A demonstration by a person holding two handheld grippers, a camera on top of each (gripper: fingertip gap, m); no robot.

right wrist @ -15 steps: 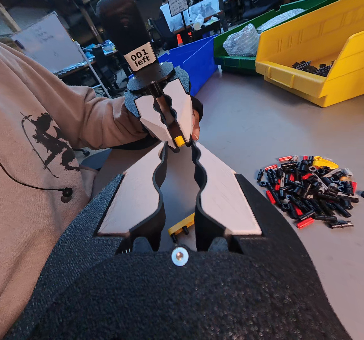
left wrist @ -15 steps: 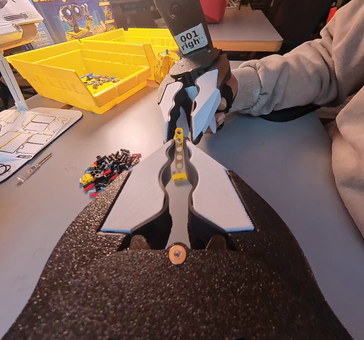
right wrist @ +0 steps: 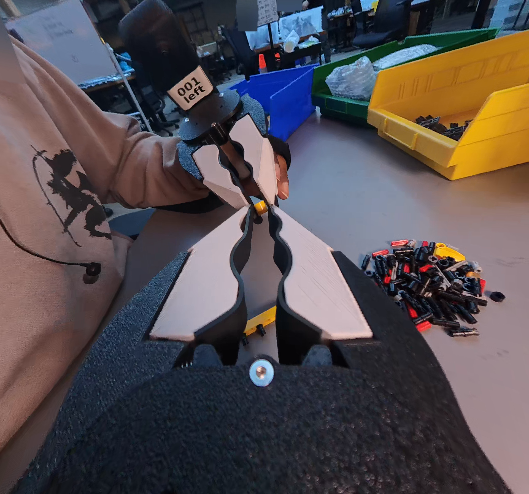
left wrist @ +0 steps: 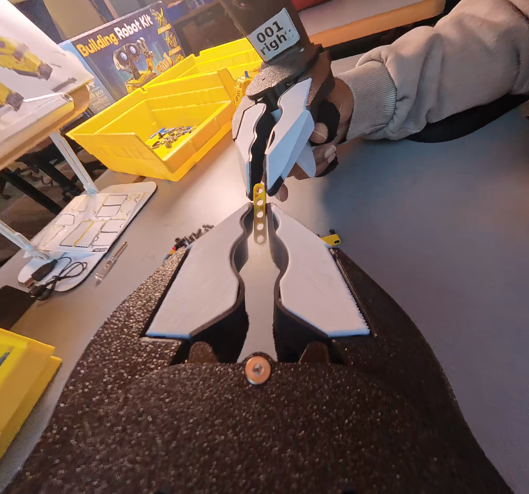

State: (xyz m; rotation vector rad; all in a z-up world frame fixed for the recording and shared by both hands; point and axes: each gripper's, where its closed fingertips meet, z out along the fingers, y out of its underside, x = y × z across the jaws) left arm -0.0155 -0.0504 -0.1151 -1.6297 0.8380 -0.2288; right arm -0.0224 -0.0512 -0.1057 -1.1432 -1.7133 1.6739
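Note:
My left gripper (left wrist: 259, 207) is shut on a yellow beam with holes (left wrist: 260, 220), which stands out beyond its tips. My right gripper (left wrist: 261, 192) faces it from above, and its tips sit on either side of the beam's far end. In the right wrist view, my right gripper (right wrist: 260, 212) has its jaws close about the beam's yellow end (right wrist: 261, 206). A small dark piece shows just under that end; I cannot tell what it is. The left gripper (right wrist: 259, 198) meets it tip to tip. Both are held above the grey table (right wrist: 357, 194).
A pile of black and red pins (right wrist: 423, 283) lies right of the right gripper. A yellow piece with pins (right wrist: 260, 321) lies on the table beneath it. Yellow (right wrist: 458, 125), green (right wrist: 343, 99) and blue (right wrist: 283, 94) bins stand behind. A yellow tray (left wrist: 160, 125), instruction sheet (left wrist: 94, 217) and screwdriver (left wrist: 111, 262) lie to the left. The tips of both grippers are at nearly the same place.
The right gripper's jaws have narrowed around the beam's far end. The left gripper has lifted and tilted, so the pile of pins is mostly hidden behind it.

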